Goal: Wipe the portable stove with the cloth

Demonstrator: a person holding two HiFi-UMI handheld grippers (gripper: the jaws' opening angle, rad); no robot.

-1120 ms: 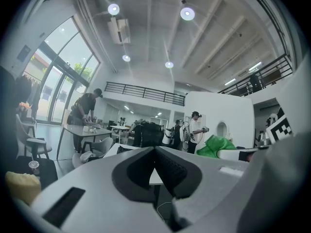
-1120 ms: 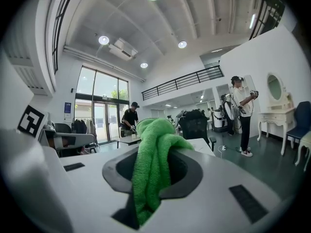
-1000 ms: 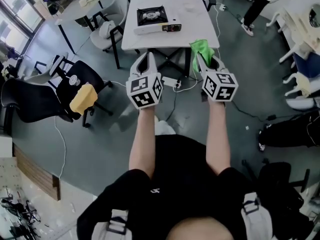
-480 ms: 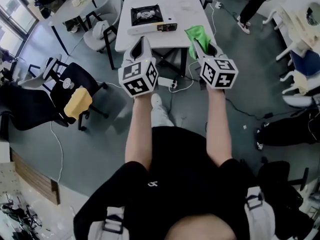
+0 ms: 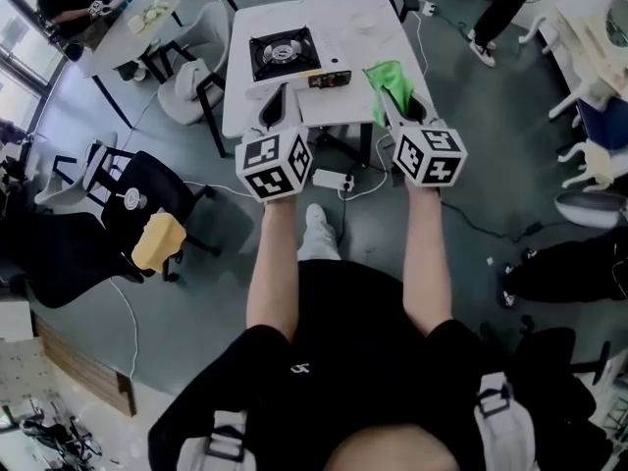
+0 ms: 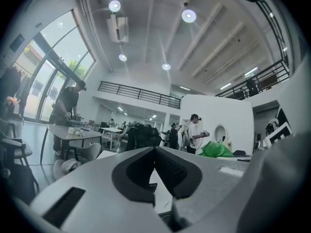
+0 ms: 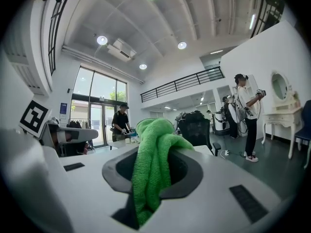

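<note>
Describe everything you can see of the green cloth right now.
The cloth is bright green, with a soft looped weave like microfibre, bunched into a thick fold. The right gripper is shut on it: it humps up above the jaw tips and trails down between them. In the head view it shows over the white table's front right corner; contact with the tabletop cannot be told.
</note>
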